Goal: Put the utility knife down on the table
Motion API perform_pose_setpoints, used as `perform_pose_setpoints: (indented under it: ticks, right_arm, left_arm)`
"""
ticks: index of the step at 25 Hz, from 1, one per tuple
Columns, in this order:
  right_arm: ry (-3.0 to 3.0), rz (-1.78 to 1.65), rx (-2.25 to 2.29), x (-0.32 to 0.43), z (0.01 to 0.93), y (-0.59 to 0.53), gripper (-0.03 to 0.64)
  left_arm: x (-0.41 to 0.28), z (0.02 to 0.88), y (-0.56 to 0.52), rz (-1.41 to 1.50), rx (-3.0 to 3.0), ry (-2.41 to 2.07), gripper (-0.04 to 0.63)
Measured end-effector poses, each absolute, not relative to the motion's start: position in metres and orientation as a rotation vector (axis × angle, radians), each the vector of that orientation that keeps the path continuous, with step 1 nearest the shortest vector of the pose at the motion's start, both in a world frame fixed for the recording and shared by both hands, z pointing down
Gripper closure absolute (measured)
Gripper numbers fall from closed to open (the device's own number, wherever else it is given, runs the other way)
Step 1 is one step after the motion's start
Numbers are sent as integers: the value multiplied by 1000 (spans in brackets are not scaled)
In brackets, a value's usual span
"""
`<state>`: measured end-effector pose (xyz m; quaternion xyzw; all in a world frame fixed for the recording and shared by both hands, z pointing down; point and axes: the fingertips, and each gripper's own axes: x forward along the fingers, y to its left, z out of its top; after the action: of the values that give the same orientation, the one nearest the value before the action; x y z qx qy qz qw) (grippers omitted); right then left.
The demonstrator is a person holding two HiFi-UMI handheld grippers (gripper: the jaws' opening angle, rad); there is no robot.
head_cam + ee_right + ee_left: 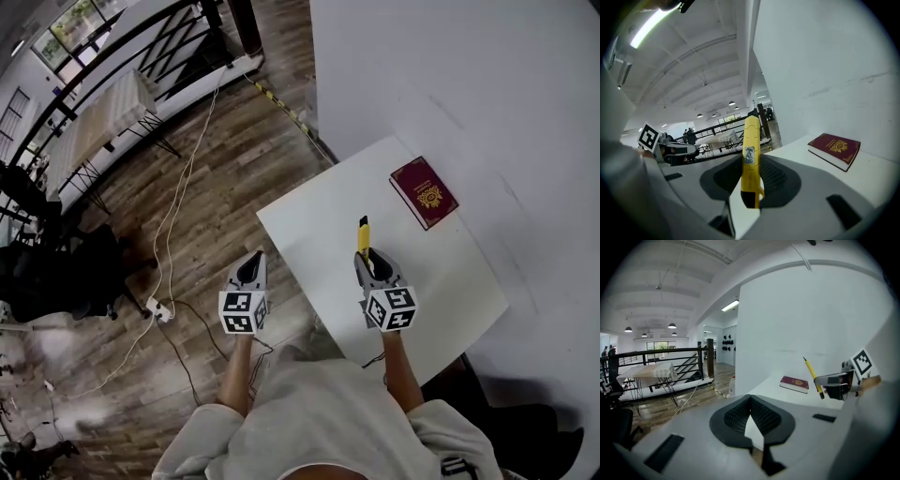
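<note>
The utility knife (364,234) is not on the table (309,234) yet: it sits clenched in the right gripper (368,258), whose jaws grip its near, dark butt end, so the rest sticks out beyond the fingertips. Its long axis runs away from the person toward the far side and tilts upward out of the jaws. Bare white tabletop lies directly below it, so the put-down looks to be mainly a matter of lowering and levelling that axis. The only thing nearby is a dark red book (424,192), which lies flat to the far right of the knife's tip and clear of it. The left gripper (750,399) is closed on nothing, its tips together. It hangs off the table's left edge over the wooden floor (216,178), so the right hand is the one placed for the job. The knife is slim and straight, with a bright yellow body, a dark far tip and a small printed label on its side.
</note>
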<state>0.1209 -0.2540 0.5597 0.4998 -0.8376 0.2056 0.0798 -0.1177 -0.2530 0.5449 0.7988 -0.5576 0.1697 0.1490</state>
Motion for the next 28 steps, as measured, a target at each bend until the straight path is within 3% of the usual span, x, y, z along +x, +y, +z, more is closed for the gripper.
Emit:
perform_pose_setpoints:
  ticks: [28]
  right_arm:
    - [-2326, 662, 1452, 82, 612, -291, 505]
  left_arm:
    - [-159, 595, -304, 490, 2267, -1478, 589]
